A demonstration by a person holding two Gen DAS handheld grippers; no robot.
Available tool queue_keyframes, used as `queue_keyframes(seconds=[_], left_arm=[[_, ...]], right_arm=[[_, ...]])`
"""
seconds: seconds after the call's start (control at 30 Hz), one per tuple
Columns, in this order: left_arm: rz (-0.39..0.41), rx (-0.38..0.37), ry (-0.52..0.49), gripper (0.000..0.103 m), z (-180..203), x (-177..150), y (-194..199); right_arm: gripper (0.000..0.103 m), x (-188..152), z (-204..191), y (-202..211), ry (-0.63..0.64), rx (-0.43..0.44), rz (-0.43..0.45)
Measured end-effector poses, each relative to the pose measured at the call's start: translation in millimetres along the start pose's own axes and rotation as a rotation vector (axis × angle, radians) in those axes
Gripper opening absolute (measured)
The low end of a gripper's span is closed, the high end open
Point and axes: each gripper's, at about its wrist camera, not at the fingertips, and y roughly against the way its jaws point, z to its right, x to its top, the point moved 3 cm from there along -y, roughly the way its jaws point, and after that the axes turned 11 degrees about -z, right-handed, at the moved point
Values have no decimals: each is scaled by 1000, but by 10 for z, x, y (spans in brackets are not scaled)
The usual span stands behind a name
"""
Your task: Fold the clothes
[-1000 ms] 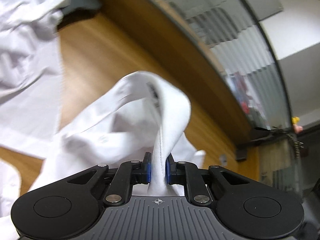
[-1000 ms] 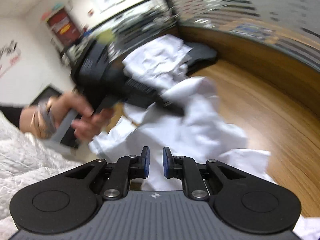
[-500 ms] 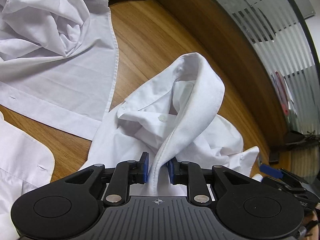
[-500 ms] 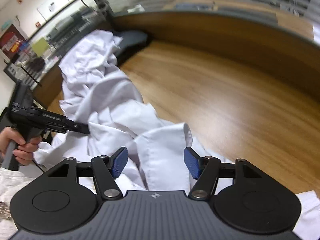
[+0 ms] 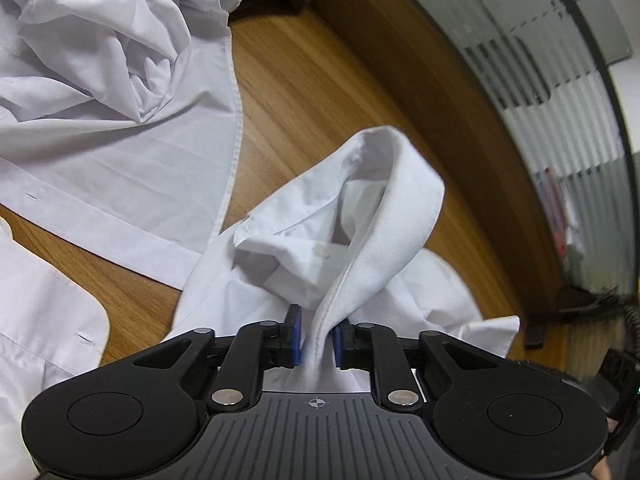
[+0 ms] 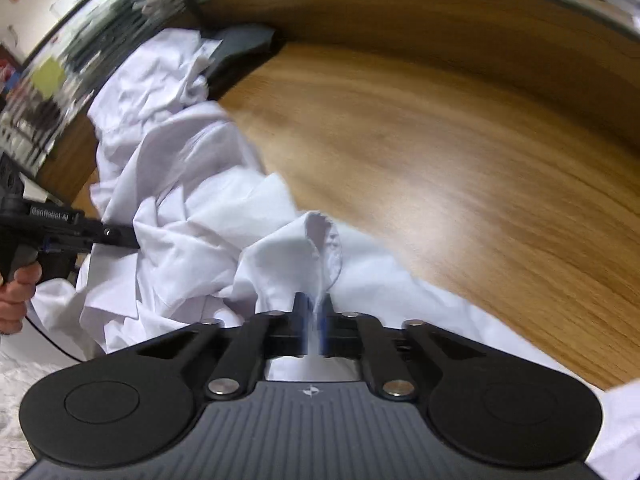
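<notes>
A crumpled white shirt (image 5: 280,280) lies on the wooden table (image 5: 304,92). Its collar (image 5: 400,216) arches up from the heap and runs back between the pads of my left gripper (image 5: 316,338), whose jaws are closing on it. In the right wrist view the same shirt (image 6: 192,248) spreads across the lower left. My right gripper (image 6: 314,320) is shut on a raised fold of it beside a buttoned edge (image 6: 320,236). The left gripper (image 6: 134,240) enters from the left edge of that view, held by a hand (image 6: 20,292), its tip in the cloth.
More white garments are piled at the upper left (image 5: 112,40) and lower left (image 5: 40,300). A dark grey garment (image 6: 244,44) lies at the back. A raised wooden rim (image 5: 440,100) and glass partition (image 5: 540,40) bound the table. Bare wood (image 6: 440,160) stretches to the right.
My right gripper came down onto the shirt, opened wide, then shut on a fold. My left gripper sank a little with the collar, which now arches lower over the table.
</notes>
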Motion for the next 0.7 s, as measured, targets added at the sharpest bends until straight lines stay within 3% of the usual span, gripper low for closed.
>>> queue_keyframes(seconds=[0.2,0.4,0.6,0.7], left_arm=[[65,-58,35,11,115,72,293],[137,-76,48,10,215,137,547],[204,-75,58,10,212,234,709],[222,-89,107,10,136,280,746]], right_arm=[[1,-103,23,919,-16,-26,188],[1,-170,200,2087,-105,-146,464],[1,-187,479,2987,-196,-364,704],[1,-77,659,3269,-229,-452,781]])
